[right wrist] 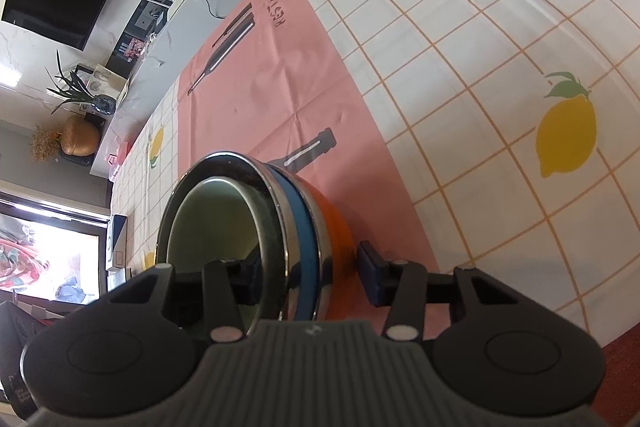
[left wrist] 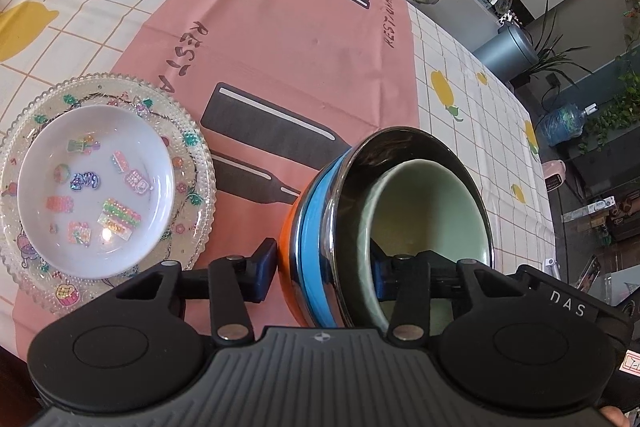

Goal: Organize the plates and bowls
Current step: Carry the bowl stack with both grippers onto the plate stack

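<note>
plates [left wrist: 96, 187] sit far left, white one nested in fragile glass. bowls [left wrist: 392, 227], a nested stack, tilt on the pink mat [left wrist: 288, 39]: slick steel, probably heavy. left gripper [left wrist: 320, 275] and right gripper [right wrist: 308, 275] each straddle the rim, jaws narrow; contact unclear.

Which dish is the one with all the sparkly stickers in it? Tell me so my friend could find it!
Look at the pink mat on the lemon tablecloth. At its left edge lies a clear, bumpy glass plate, and sitting on that is a shallow white bowl. It alone has glittery stickers inside; the stacked bowls the left gripper straddles have none.
</note>
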The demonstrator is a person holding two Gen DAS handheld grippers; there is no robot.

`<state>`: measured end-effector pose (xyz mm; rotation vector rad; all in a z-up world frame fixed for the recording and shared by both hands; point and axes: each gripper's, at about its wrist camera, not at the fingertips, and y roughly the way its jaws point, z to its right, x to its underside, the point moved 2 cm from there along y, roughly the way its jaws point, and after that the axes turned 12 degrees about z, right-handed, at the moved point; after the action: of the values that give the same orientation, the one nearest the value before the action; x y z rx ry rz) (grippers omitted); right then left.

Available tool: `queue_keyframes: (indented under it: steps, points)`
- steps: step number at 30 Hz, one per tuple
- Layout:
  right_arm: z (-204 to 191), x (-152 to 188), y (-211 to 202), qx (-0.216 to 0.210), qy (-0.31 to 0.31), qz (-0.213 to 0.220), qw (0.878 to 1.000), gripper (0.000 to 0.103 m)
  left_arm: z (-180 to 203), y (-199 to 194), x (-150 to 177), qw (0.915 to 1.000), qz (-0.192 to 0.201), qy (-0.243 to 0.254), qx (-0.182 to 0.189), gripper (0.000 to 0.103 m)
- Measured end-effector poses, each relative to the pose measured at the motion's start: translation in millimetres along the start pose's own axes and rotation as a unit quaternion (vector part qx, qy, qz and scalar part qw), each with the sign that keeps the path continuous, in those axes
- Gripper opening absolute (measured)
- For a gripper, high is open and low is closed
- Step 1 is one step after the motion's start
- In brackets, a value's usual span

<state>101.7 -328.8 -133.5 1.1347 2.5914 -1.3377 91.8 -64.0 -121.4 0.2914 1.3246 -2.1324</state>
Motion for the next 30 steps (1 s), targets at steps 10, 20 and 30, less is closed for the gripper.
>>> queue_keyframes:
  steps: [10,20,30]
  points:
    - [-5.8,2.4,-3.6,0.026,-0.012,0.005,1.0,0.041,1.5,1.3,-0.6,1.0,-0.004,0.005,0.001,0.05]
    - [-12.4,7.4,-11.0,0.033,-0.013,0.007,0.999,0.04,-0.7,-12.7,-2.8,1.0,-0.001,0.004,0.003,0.05]
    - [-52.6,16.0,-19.7,0.003,-0.037,0.01,0.999,0.04,-13.1,-54.6,-23.6,0.9992,0.039,0.006,-0.01,0.05]
